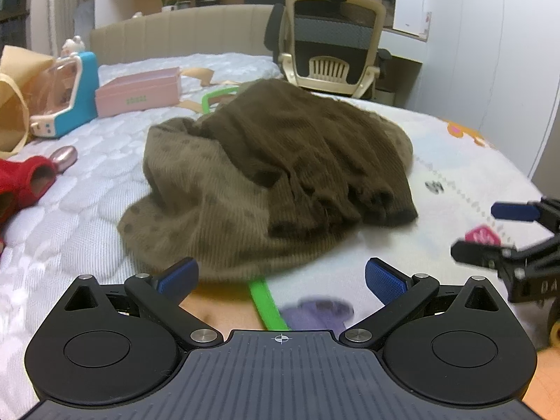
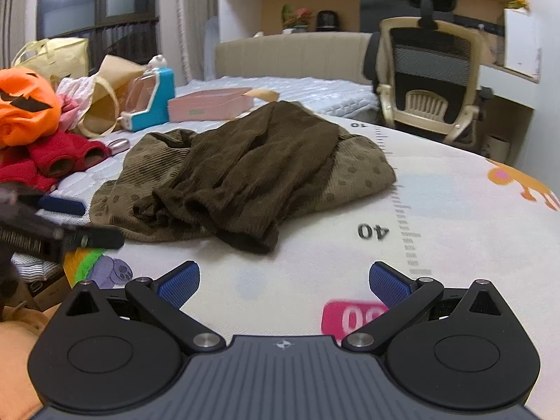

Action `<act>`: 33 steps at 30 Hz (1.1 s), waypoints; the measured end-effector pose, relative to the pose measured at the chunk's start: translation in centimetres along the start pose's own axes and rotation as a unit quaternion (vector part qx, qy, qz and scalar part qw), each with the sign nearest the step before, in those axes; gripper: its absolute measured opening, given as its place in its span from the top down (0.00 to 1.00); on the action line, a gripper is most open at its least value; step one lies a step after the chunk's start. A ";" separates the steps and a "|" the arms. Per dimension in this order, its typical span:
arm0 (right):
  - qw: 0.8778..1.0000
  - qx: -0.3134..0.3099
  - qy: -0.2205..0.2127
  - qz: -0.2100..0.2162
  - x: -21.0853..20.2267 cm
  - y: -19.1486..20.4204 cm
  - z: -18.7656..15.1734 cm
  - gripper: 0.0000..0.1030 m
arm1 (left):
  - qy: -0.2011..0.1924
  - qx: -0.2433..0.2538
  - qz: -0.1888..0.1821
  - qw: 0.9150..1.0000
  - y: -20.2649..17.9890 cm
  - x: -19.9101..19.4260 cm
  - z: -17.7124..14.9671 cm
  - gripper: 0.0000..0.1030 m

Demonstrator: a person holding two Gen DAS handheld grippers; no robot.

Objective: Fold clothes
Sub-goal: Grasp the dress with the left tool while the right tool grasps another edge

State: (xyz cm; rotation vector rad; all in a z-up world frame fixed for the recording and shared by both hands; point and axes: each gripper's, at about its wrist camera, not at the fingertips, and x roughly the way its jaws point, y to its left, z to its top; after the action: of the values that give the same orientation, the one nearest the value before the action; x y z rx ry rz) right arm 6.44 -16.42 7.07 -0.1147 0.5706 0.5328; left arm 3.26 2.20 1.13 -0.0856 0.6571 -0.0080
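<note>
Brown garment [image 1: 266, 175] lies bunched on the play mat [image 1: 437, 175] spread over the bed, straight ahead of both claws and just beyond their tips; neither touches it. Its darker ribbed part is heaped over a lighter dotted part, so it probably needs spreading flat before any fold. The left claw [image 1: 280, 276] hovers with its jaws wide apart and nothing between them, near the garment's closest hem. The right claw [image 2: 283, 280] is likewise spread wide and empty, held back over bare mat, apparently waiting to reach in.

Ahead and to the left of the claws, a pink box [image 2: 210, 105] sits open-topped; its contents cannot be made out. Beside it stands a blue and clear toy case [image 2: 150, 101], and further left a tan paper bag [image 2: 105, 105] with pale cloth showing at its mouth.
</note>
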 end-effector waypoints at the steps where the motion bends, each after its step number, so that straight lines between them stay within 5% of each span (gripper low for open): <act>1: 1.000 0.004 0.005 0.010 0.3 -0.4 0.9 0.00 | -0.003 -0.008 -0.010 1.000 0.5 0.4 1.1 0.00; 6: 0.993 0.076 0.038 0.080 4.6 -3.6 6.5 0.00 | -0.013 -0.056 -0.077 0.995 3.0 3.6 6.9 0.00; 9: 0.990 0.098 0.054 0.081 8.9 -4.9 8.4 0.00 | 0.025 -0.081 -0.117 0.989 4.2 8.1 9.0 0.00; 13: 0.988 0.111 0.085 0.071 14.0 -5.7 8.9 0.00 | 0.090 -0.104 -0.115 0.984 5.8 13.5 9.0 0.00; 20: 0.988 0.119 0.082 0.060 14.3 -5.1 8.8 0.00 | 0.119 -0.038 -0.138 0.983 5.6 14.0 9.2 0.00; 23: 0.985 0.097 0.099 0.100 14.2 -5.7 10.4 0.00 | 0.085 -0.024 -0.167 0.982 6.1 12.0 10.5 0.00; 26: 0.994 0.071 0.011 0.078 11.4 -7.2 12.4 0.00 | -0.022 0.008 -0.134 0.991 7.8 9.1 12.7 0.00; 28: 0.998 0.041 -0.030 0.035 11.0 -8.1 13.5 0.00 | -0.044 0.004 -0.099 0.994 9.2 9.4 14.0 0.00; 33: 0.996 0.091 0.005 0.001 16.8 -11.6 14.2 0.16 | 0.009 -0.020 -0.046 0.999 12.4 16.4 15.1 0.00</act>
State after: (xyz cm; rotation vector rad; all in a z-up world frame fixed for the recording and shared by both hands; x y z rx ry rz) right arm 31.17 -15.33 9.37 0.0556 0.6258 0.4804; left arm 25.19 15.19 2.07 -0.1535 0.6710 -0.0839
